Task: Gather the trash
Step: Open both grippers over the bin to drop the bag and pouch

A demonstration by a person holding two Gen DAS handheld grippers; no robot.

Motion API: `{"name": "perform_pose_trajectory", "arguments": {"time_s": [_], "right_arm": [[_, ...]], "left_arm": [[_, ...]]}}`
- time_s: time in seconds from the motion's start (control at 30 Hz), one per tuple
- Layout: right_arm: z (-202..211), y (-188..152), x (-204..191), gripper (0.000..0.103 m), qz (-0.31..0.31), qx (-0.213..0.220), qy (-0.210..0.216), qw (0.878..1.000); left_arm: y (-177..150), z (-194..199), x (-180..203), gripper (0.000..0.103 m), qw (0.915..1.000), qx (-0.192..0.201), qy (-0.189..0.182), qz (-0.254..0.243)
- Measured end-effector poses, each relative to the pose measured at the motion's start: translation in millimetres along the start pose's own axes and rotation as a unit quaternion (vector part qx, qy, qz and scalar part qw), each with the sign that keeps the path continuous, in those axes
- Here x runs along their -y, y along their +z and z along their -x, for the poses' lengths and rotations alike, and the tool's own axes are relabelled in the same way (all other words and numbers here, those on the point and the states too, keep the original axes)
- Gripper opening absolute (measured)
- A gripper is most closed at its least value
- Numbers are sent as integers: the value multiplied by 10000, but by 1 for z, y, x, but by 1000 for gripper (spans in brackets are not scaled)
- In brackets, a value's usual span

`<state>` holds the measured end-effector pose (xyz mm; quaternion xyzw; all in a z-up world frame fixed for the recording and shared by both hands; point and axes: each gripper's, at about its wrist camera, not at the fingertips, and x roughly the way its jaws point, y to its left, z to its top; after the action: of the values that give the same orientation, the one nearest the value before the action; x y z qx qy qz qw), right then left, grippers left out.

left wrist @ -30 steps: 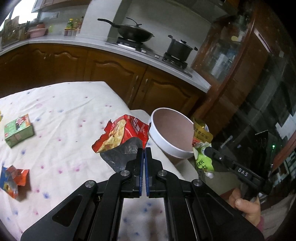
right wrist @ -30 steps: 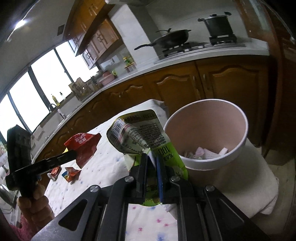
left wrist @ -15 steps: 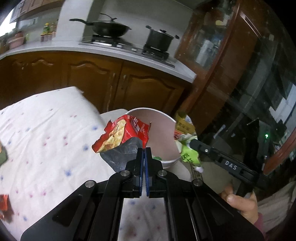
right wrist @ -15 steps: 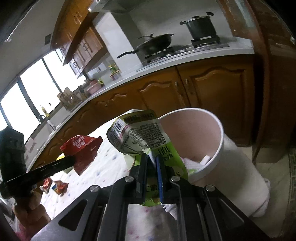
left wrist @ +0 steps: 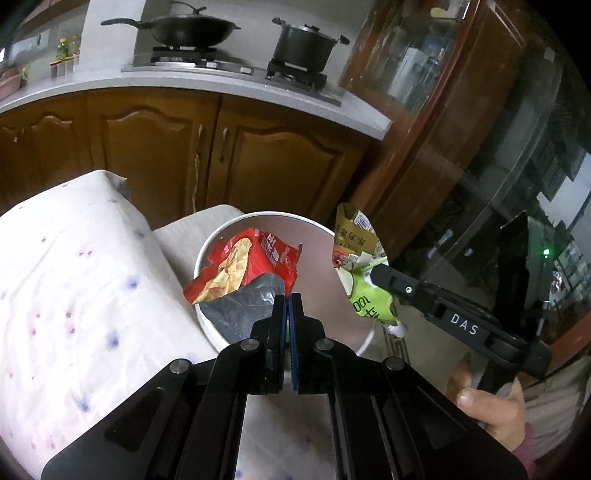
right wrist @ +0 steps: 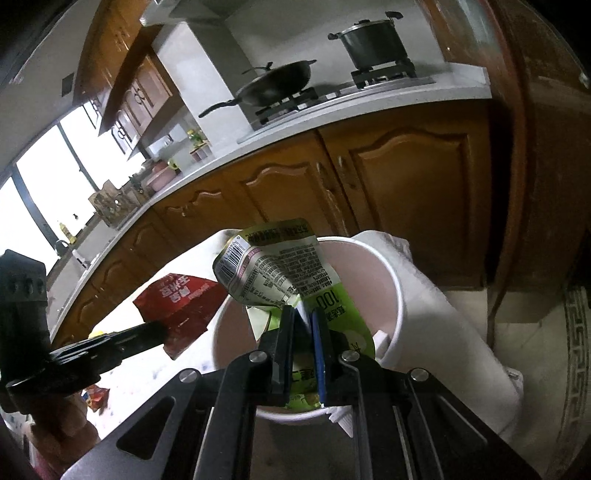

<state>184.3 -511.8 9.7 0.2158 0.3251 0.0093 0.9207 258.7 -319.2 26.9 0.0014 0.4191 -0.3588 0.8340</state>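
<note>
My left gripper [left wrist: 287, 301] is shut on a red snack wrapper [left wrist: 247, 267] with a silver lining and holds it over the mouth of the white trash bin [left wrist: 221, 236]. My right gripper [right wrist: 303, 321] is shut on a green drink pouch [right wrist: 273, 267] and holds it above the bin [right wrist: 397, 284], which has white scraps inside. In the left wrist view the right gripper [left wrist: 373, 275] holds the pouch [left wrist: 360, 258] at the bin's right rim. In the right wrist view the left gripper [right wrist: 162, 330] holds the red wrapper [right wrist: 181, 302] at the bin's left rim.
The bin stands beside a table with a dotted white cloth [left wrist: 74, 277]. More wrappers [right wrist: 96, 397] lie on the cloth. Brown cabinets [left wrist: 258, 158] and a counter with a wok [left wrist: 184, 29] and pot [left wrist: 303, 44] are behind. A dark glass cabinet [left wrist: 461, 110] is at the right.
Both grippers moved toward the bin with their trash. The red wrapper went from over the table to over the bin's mouth, and the green pouch now hangs above the bin's opening.
</note>
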Motion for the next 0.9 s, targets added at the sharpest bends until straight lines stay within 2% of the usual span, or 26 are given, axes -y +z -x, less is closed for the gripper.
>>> {"name": "perform_pose_trajectory", "arguments": {"time_s": [0.5,0.67,0.83,0.9], "right_arm": [[-36,14,8,10,180,-478,-202,9985],[-36,15,13,19,31,-468,-174,9987],[-26,14,16,34,-76,-323,-165,9993],[-23,14,16,36,-87,-283,-164,9994]], "left_arm": [[8,-46,-2,1,9988,-483,-38,77],[8,-43,-6,14,9988,-471,-11,155],[4,-37,-9,16,9990,-398,25,217],[2,-33,-10,16,9990,-368,20,246]]}}
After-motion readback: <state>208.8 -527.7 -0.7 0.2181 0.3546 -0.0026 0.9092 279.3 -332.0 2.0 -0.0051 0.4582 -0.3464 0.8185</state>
